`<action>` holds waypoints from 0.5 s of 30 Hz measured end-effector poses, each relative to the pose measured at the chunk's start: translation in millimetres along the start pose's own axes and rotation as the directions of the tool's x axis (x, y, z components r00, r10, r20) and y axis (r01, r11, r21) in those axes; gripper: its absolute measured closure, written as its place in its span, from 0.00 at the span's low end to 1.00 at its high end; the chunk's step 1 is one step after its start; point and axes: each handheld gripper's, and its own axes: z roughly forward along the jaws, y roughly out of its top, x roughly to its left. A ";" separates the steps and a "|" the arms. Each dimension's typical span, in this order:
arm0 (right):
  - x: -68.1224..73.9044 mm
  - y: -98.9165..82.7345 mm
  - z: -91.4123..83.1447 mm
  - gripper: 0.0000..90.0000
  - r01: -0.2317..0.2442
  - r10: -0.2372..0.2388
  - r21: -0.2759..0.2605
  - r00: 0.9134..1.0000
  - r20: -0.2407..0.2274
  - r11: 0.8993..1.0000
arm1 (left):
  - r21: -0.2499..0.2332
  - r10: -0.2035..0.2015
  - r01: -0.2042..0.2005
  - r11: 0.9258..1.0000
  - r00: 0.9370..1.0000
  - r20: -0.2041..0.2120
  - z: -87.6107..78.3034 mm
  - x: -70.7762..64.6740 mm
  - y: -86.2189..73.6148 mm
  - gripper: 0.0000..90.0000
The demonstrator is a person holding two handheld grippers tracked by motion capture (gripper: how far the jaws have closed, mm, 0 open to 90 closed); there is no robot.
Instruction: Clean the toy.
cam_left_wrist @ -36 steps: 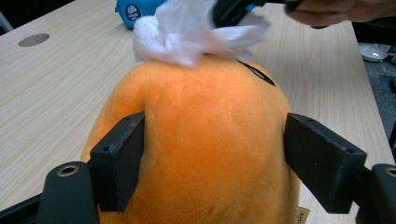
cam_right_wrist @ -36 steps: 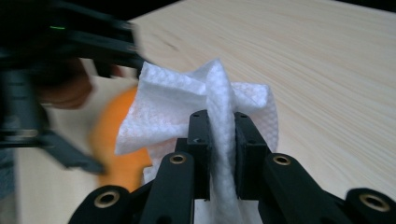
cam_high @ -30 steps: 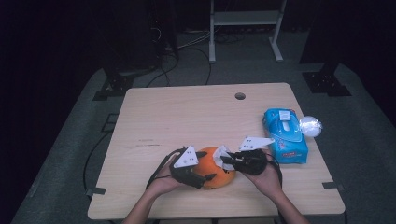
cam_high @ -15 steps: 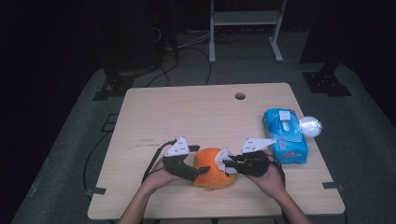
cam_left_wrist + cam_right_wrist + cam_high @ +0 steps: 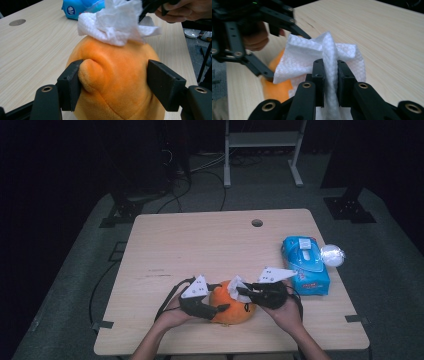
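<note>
Near the front edge of the wooden table [image 5: 200, 240], between my two hands, sits the orange plush toy [image 5: 234, 308]. I have my left gripper [image 5: 113, 83] around it from the left side: its jaws have just been closing, and in the left gripper view both black pads now press into the soft orange body, the left one denting a small rounded bump on the toy. So I count that gripper as clamped on the plush.

My right gripper [image 5: 329, 75] comes in from the right and pinches a crumpled white tissue [image 5: 322, 57]. In the right gripper view the two jaws stand close together with a thick fold of the paper squeezed between them. The tissue lies on top of the toy, touching its upper surface, as I see in the left gripper view [image 5: 117, 21], where it spreads over the crown of the orange fabric.

Off to the right on the table, well apart from the toy, lies a blue pack of wet wipes [image 5: 305, 265]. Just beside its far right end, at the table's edge, lies a balled-up bit of clear plastic [image 5: 332, 255].
</note>
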 end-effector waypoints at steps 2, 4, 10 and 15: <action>-7.6 -3.9 -0.6 0.87 -0.019 0.018 0.010 0.999 0.030 1.000 | 0.002 0.006 -0.006 1.000 1.000 -0.007 0.6 -0.8 0.6 0.34; -17.6 -8.3 -2.2 0.87 -0.060 0.060 0.014 0.997 0.045 0.998 | -0.002 0.015 -0.015 1.000 1.000 -0.014 2.2 -3.5 2.0 0.34; -8.4 1.4 -4.2 0.87 -0.063 0.062 -0.036 0.998 -0.010 0.997 | -0.005 0.095 -0.095 0.995 0.995 0.004 6.8 -14.4 7.3 0.34; -2.6 5.7 -0.9 0.87 -0.039 0.038 -0.030 0.999 -0.018 0.999 | -0.014 0.084 -0.084 0.996 0.996 0.011 4.3 -12.4 4.3 0.33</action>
